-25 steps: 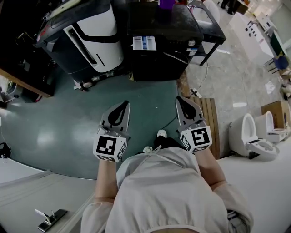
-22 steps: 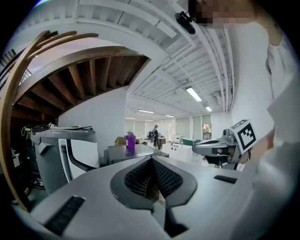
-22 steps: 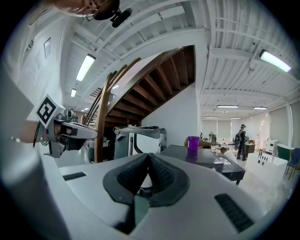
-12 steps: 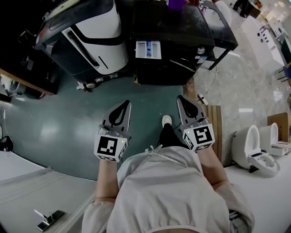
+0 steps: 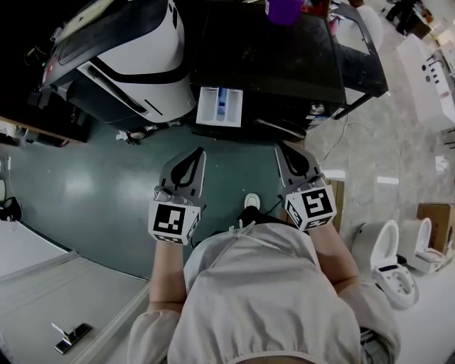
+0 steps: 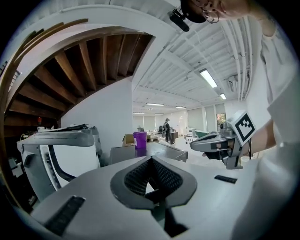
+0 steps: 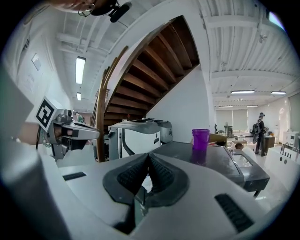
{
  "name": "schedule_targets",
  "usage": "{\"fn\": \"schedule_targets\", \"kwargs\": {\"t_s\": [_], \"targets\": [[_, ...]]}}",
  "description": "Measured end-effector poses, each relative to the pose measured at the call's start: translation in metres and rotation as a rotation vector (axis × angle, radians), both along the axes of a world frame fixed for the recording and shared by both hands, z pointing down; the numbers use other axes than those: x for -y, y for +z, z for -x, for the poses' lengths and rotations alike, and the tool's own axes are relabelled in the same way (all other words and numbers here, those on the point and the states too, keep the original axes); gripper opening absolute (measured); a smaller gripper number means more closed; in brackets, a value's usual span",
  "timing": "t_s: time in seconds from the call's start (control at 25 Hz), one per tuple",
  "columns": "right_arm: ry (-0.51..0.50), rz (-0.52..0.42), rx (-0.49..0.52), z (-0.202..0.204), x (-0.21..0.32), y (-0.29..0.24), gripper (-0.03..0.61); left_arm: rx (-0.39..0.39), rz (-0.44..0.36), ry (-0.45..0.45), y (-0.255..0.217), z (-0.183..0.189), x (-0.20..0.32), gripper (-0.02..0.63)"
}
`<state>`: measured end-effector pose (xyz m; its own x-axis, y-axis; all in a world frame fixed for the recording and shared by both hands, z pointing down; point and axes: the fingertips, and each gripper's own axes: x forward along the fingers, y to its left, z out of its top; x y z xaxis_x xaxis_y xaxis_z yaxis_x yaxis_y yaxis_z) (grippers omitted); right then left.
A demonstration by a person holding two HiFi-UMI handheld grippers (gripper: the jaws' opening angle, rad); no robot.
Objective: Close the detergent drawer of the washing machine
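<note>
- The white detergent drawer with a blue insert (image 5: pixel 219 106) stands pulled out of the front of the black, flat-topped washing machine (image 5: pixel 270 57). It sticks out over the dull green floor (image 5: pixel 92 199).
- In the head view the drawer lies at about 12 o'clock in the frame, at the machine's left front corner.
- The left gripper (image 5: pixel 197 152) is held low in front of the person, its tips pointing toward 12 o'clock. The drawer is at roughly 1 o'clock from those tips and clear of them.
- In the left gripper view its jaws are pressed together, with nothing between the ribbed pads.
- The right gripper (image 5: pixel 283 148) is level with the left one and points toward 11 o'clock. The drawer is at about 10 o'clock from its tips, also apart from them.
- In the right gripper view its jaws are likewise together and hold nothing.
- Each gripper carries a white cube with black square markers at its rear, near the person's wrist.
- A purple plastic cup (image 5: pixel 283 8) stands upright on the washing machine's top, at the far edge toward 12 o'clock.
- A white-and-black rounded appliance (image 5: pixel 121 50) stands just beside the washing machine, at 10 o'clock in the head view.
- A white shoe (image 5: pixel 252 201) shows on the floor between the two grippers, below the person's pale shirt (image 5: pixel 263 298).
- A white toilet (image 5: pixel 387 266) stands on the pale floor at 4 o'clock, well apart from the washing machine.
</note>
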<state>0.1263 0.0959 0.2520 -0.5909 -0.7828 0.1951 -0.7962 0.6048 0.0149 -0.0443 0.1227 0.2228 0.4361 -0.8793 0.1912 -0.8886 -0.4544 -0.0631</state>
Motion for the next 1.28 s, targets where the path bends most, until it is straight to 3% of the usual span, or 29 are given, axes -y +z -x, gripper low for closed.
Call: {"fn": "schedule_targets", "kwargs": {"t_s": [0.32,0.68,1.04,1.28], "targets": [[-0.055,0.012,-0.022,-0.009,0.066,0.014,0.003,-0.016,0.091,-0.032,0.030,-0.018,0.058,0.017],[-0.050,0.040,-0.037,0.020,0.097,0.051,0.005,-0.010,0.230,0.009,0.095,0.007,0.089,0.017],[-0.040,0.175,-0.079,0.047,0.109,0.120,0.005,-0.007,0.384,0.038,0.179,0.042,0.103,0.017],[-0.004,0.240,-0.107,0.051,0.120,0.166,0.005,0.023,0.441,0.062,0.233,0.052,0.107,0.017]]}}
